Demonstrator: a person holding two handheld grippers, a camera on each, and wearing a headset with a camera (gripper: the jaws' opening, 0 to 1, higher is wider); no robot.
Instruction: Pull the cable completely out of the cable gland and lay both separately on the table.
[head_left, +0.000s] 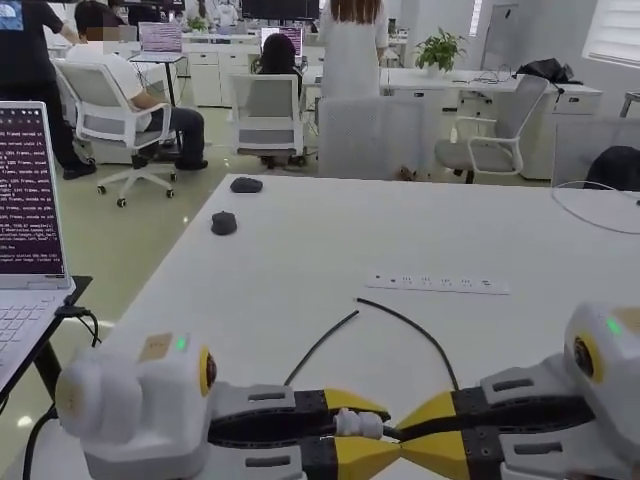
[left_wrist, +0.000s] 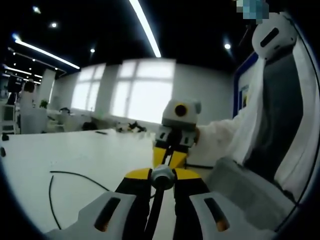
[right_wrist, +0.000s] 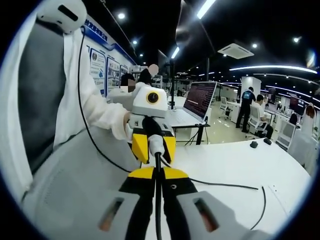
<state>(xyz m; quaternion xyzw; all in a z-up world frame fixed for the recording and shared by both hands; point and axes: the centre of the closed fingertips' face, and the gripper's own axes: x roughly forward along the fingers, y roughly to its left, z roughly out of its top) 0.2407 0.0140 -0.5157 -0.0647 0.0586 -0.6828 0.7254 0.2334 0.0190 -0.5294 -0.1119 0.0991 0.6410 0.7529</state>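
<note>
Low in the head view, my two grippers meet tip to tip above the white table (head_left: 300, 260). The left gripper (head_left: 368, 424) is shut on a small white cable gland (head_left: 356, 423). The right gripper (head_left: 410, 436) is shut on the black cable (head_left: 432, 343) right beside the gland. In the left gripper view the gland (left_wrist: 162, 175) sits between my yellow jaw tips, and the cable (left_wrist: 75, 176) trails across the table. In the right gripper view the cable (right_wrist: 158, 200) runs along my shut jaws to the gland (right_wrist: 155, 145), which is still on it.
A white power strip (head_left: 437, 284) lies mid-table beyond the cable. Two dark mice (head_left: 224, 223) (head_left: 246, 185) rest at the far left of the table. An open laptop (head_left: 25, 220) stands on a stand to the left. Office chairs and people are behind.
</note>
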